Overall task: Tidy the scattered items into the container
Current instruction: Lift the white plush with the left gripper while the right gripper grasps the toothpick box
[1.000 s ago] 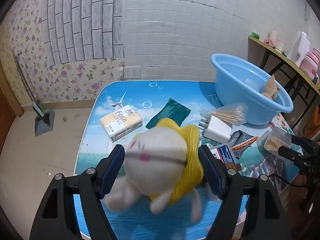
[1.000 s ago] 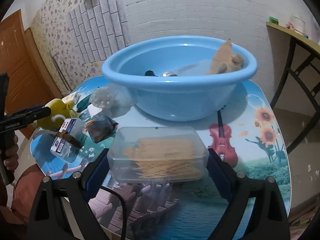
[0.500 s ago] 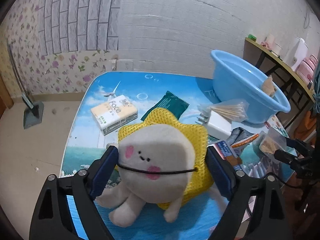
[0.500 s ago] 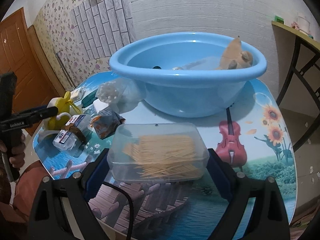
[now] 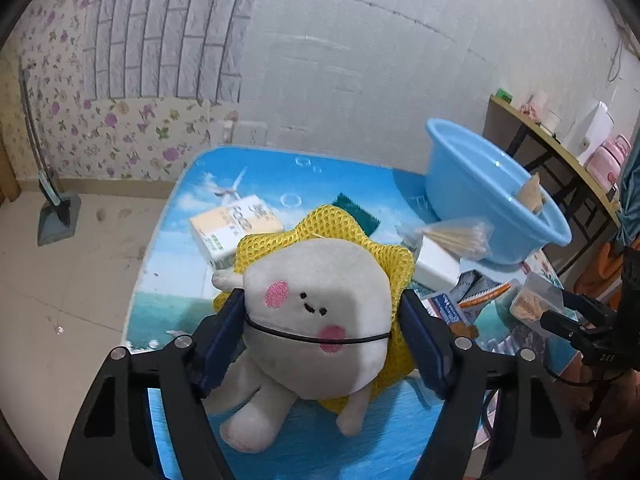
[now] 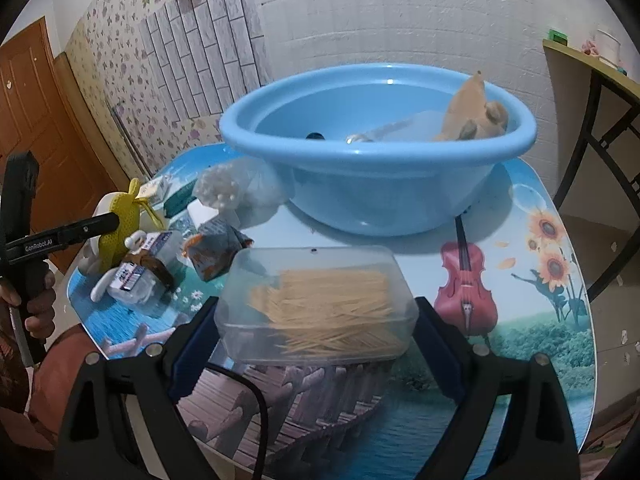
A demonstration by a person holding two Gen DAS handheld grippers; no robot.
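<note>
My left gripper (image 5: 320, 332) is shut on a white plush toy (image 5: 316, 312) with pink cheeks and a yellow mesh collar, held above the table's near left part. My right gripper (image 6: 316, 332) is shut on a clear plastic box of toothpicks (image 6: 320, 312), held above the table in front of the blue basin (image 6: 376, 184). The basin holds a tan plush toy (image 6: 476, 116) and a clear bag. In the left wrist view the basin (image 5: 480, 188) stands at the far right.
On the table lie a tissue pack (image 5: 236, 228), a green packet (image 5: 360, 216), a bag of cotton swabs (image 5: 456, 236), a white charger (image 5: 436, 264), a small carton (image 6: 216, 252) and a labelled box (image 6: 144, 276). A shelf (image 5: 560, 152) stands right.
The left gripper has lifted and tilted the plush toy, its face now upright toward the camera. The right gripper has raised the toothpick box and come closer to the basin.
</note>
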